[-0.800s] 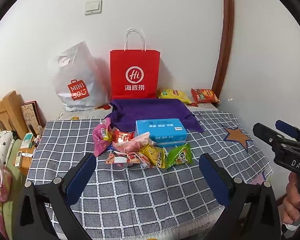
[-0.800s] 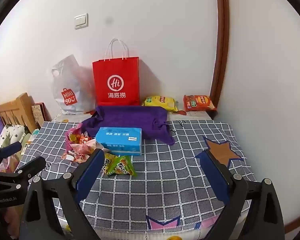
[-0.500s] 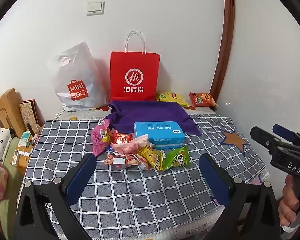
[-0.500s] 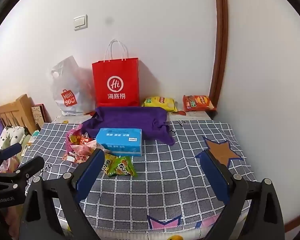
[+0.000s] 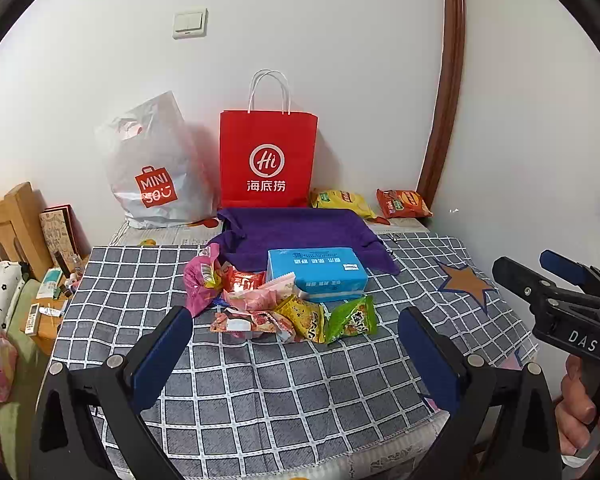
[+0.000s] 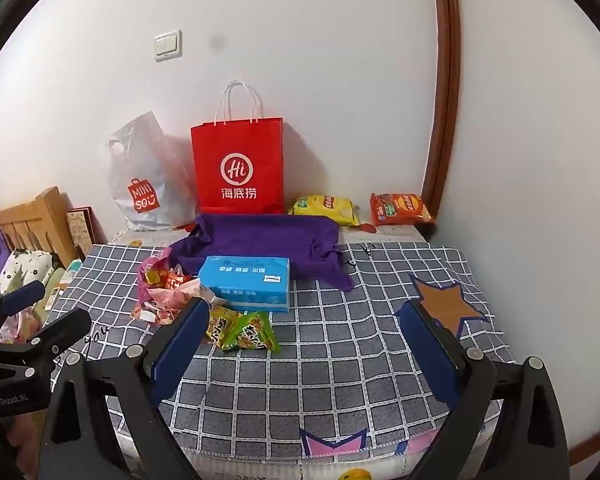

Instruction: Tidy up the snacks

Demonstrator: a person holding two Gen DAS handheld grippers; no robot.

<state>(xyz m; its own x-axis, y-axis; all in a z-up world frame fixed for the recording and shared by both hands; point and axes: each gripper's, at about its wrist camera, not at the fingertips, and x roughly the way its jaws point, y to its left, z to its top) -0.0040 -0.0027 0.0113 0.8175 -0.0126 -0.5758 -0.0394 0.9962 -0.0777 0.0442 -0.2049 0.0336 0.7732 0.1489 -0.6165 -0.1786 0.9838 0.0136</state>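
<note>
Small snack packets (image 5: 284, 308) lie heaped on the checked cloth (image 5: 260, 392) of the table, touching the near and left sides of the blue tissue pack (image 5: 316, 276); in the right wrist view the right gripper's left finger (image 6: 180, 344) hides part of the heap, and the packet prints are too small to read; the contents of the white plastic bag (image 5: 156, 168) and the red paper bag (image 5: 268, 156) cannot be seen. The green packet (image 5: 352, 320) sits at the right end of the heap, tilted, beside a yellow packet (image 5: 304, 318); the pink packet (image 5: 202, 284) stands at the left end; the heap's long axis runs left to right across the table. 2 larger packets, 1 yellow chip bag (image 6: 326, 208) and 1 orange chip bag (image 6: 400, 208), lie flat by the back wall, long axes left to right, behind the purple towel (image 5: 296, 232). The left gripper (image 5: 296, 356) and the right gripper (image 6: 304, 356) both hover over the near edge with jaws spread wide and nothing between them. Bare cloth lies between the heap and the near edge, and to the right as far as the brown star patch (image 6: 444, 304); the right side of the table meets the wall.
</note>
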